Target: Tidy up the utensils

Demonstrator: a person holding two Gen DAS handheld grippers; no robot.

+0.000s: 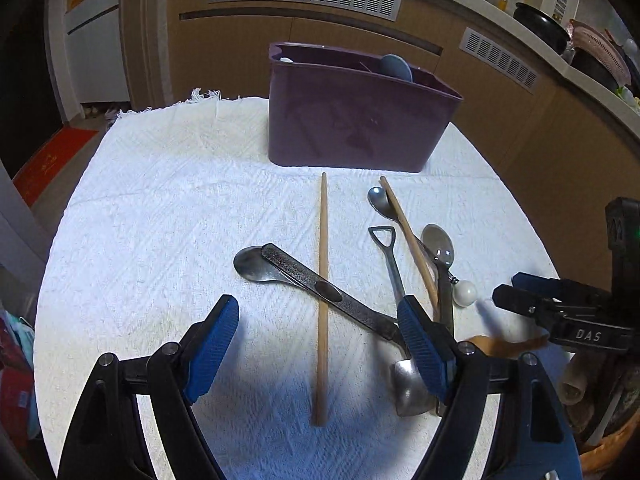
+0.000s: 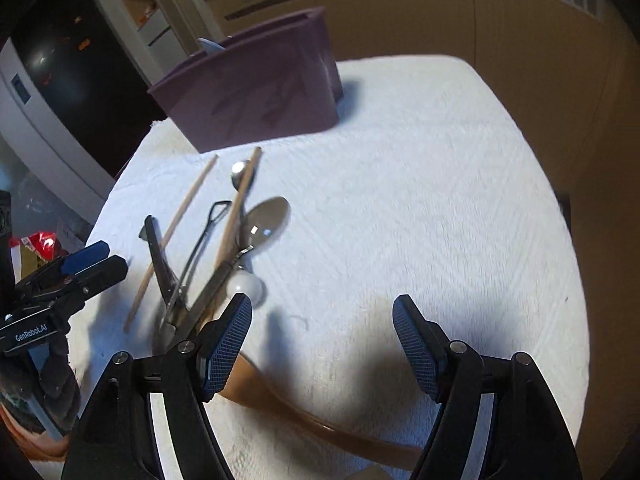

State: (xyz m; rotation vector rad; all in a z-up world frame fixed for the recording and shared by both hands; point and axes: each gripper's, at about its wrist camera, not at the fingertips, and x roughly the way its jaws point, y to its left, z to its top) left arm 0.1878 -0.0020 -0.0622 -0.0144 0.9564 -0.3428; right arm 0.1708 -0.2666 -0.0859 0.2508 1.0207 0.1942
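A purple utensil caddy (image 1: 360, 120) stands at the far side of the white cloth, with a blue spoon (image 1: 396, 67) in it; it also shows in the right wrist view (image 2: 256, 92). Loose on the cloth lie two wooden chopsticks (image 1: 322, 300) (image 1: 408, 240), several metal spoons (image 1: 438, 246) and a dark-handled spoon (image 1: 320, 284). My left gripper (image 1: 316, 348) is open, low over the straight chopstick. My right gripper (image 2: 322, 344) is open above bare cloth, right of the utensil pile (image 2: 224, 248). A brown wooden spoon (image 2: 304, 420) lies beneath it.
The white cloth (image 1: 160, 220) covers a small table with edges close on all sides. Wooden cabinets (image 1: 240, 48) stand behind. A white ball-ended utensil (image 1: 464, 293) lies at the pile's right. A red bag (image 2: 42, 242) sits off the table's left.
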